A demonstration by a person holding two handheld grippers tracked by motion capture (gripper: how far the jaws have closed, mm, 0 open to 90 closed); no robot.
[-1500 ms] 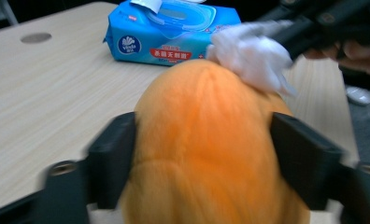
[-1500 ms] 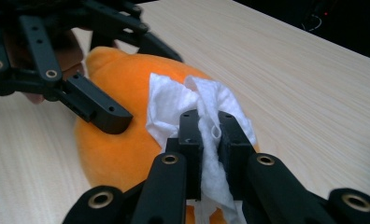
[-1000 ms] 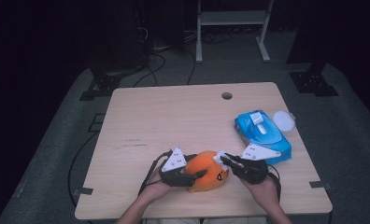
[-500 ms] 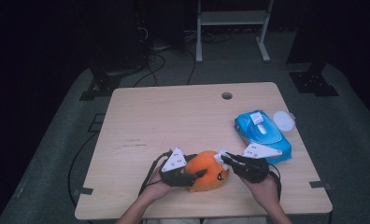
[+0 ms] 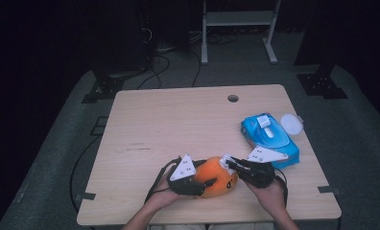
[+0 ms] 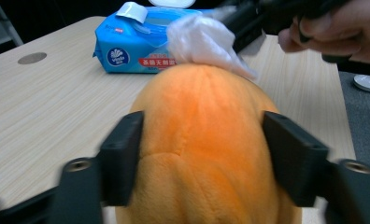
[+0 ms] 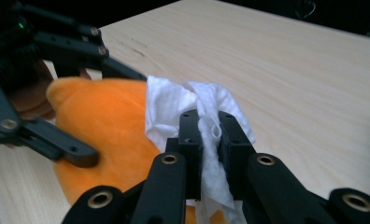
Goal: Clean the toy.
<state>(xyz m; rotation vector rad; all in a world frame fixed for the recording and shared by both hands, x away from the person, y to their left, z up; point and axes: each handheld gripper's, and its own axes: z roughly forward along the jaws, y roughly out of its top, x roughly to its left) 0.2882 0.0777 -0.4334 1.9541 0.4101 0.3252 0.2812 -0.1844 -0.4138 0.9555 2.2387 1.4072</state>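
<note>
While tools grip toy (image 5: 216, 176) and wipe (image 7: 206, 116), packet (image 5: 269, 136) lies open.

At the near edge of the pale wooden table (image 5: 178, 124), the person's two hands meet around an orange plush toy (image 5: 216, 176). The left gripper (image 5: 203, 183) presses against the toy from its left side, a grey three-cornered plate on top of it. The right gripper (image 5: 228, 164) comes in from the other side, a bit of white wipe (image 5: 225, 160) at its tip touching the toy's top. Just beyond the right hand lies a blue pack of wet wipes (image 5: 267, 136), its white lid (image 5: 291, 123) flipped open toward the table's right edge. Farther back, a small round hole (image 5: 233, 98) sits in the tabletop.
</note>
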